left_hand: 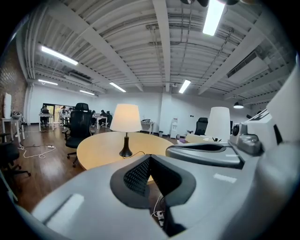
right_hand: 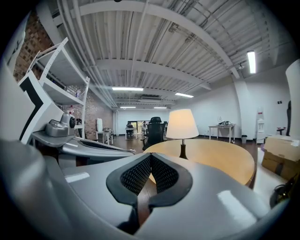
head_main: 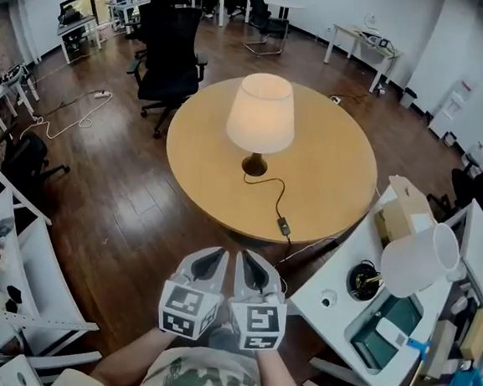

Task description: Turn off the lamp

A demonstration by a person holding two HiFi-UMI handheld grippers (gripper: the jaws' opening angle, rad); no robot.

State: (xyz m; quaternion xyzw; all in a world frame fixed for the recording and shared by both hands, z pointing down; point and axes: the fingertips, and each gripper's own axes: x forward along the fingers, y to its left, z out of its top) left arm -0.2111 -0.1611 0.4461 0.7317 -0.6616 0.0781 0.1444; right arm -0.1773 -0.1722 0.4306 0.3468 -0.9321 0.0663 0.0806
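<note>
A lit table lamp with a cream shade and a dark base stands in the middle of the round wooden table. Its black cord runs toward me to an inline switch near the table's front edge. My left gripper and right gripper are side by side close to my body, short of the table, both shut and holding nothing. The lamp stands ahead of the left gripper in the left gripper view. In the right gripper view the lamp is beyond the right gripper.
A black office chair stands behind the table. At the right, a white desk carries an unlit white lampshade and a cardboard box. A white shelf rack is at the left. Cables lie on the floor.
</note>
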